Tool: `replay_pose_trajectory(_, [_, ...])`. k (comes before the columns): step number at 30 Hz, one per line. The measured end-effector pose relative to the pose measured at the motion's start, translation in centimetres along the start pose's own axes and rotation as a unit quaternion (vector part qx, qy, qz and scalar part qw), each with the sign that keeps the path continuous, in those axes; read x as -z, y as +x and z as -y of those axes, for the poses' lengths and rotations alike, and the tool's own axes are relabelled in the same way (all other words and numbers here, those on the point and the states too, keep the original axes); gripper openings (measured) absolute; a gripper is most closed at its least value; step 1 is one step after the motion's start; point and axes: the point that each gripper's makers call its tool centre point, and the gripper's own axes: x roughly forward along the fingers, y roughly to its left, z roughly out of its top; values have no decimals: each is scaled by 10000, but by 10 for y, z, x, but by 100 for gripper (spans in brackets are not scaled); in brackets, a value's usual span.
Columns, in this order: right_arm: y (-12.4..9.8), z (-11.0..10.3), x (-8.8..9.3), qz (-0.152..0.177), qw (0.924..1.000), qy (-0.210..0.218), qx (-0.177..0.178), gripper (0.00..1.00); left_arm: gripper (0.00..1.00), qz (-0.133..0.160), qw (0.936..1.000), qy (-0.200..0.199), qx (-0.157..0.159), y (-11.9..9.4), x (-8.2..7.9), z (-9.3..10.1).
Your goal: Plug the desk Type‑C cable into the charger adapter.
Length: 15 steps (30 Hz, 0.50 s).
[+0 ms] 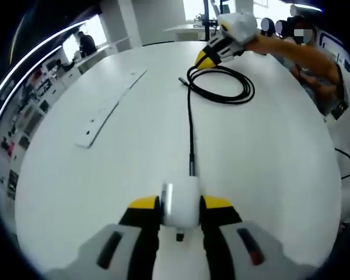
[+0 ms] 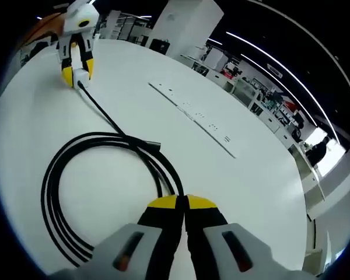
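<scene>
A: Where is the charger adapter (image 1: 179, 205)?
B: It is clamped in the left gripper (image 1: 181, 205), on the table (image 1: 268, 151).
A: And the cable (image 2: 108, 175)?
B: It is pinched by the closed right gripper (image 2: 182, 203). The plug should be kept straight, so the seating is checked.

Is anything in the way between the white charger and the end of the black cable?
No. The charger adapter sits clamped in the left gripper, and one end of the Type-C cable already meets its front. Only bare white table lies around them.
</scene>
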Motion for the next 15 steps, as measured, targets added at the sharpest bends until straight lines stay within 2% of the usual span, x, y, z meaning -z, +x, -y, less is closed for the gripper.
replay_pose_trajectory(4, [0, -3, 0, -29, 10000, -48, 18, 2, 26, -23, 10000, 25, 21, 1, 0, 8])
replay_pose_trajectory(15, [14, 10, -5, -70, 9999, -6, 83, 2, 26, 28, 10000, 24, -9, 4, -1, 0])
